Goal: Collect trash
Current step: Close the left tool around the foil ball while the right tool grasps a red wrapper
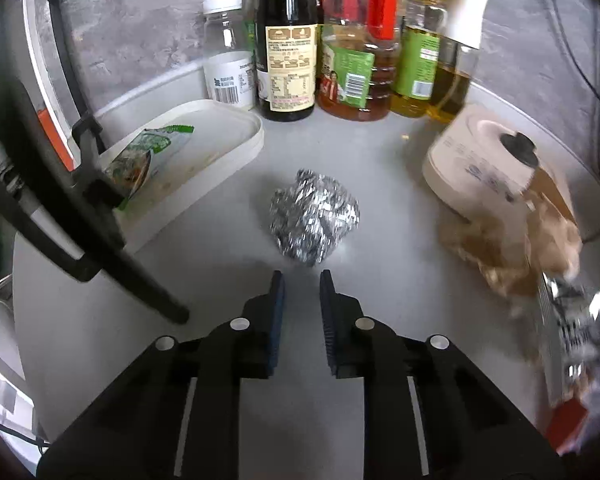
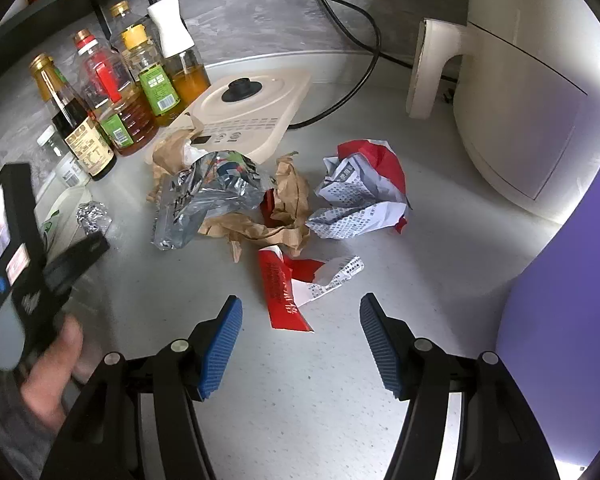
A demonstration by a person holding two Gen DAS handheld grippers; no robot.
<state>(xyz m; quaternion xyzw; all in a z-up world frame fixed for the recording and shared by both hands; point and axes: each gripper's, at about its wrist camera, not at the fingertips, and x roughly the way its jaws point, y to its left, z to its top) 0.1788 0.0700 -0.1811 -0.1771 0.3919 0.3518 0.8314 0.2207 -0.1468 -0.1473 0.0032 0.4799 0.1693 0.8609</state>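
Note:
A crumpled foil ball (image 1: pixel 314 218) lies on the grey counter just ahead of my left gripper (image 1: pixel 302 280), whose jaws stand slightly apart and empty. The foil ball also shows in the right wrist view (image 2: pixel 93 217). My right gripper (image 2: pixel 300 308) is wide open and empty, right before a torn red and white wrapper (image 2: pixel 296 288). Beyond it lie crumpled brown paper (image 2: pixel 288 208), a silver plastic bag (image 2: pixel 204 196) and a crumpled red and white paper (image 2: pixel 364 192). The left gripper's body (image 2: pixel 28 264) and the hand holding it are at the left.
Several oil and sauce bottles (image 1: pixel 340 40) stand at the back. A white tray (image 1: pixel 204 152) with a green packet (image 1: pixel 144 156) is at the left, by a black rack leg (image 1: pixel 80 216). A cream appliance base (image 2: pixel 244 120), a white air fryer (image 2: pixel 520 92) and a black cable (image 2: pixel 352 12) are near.

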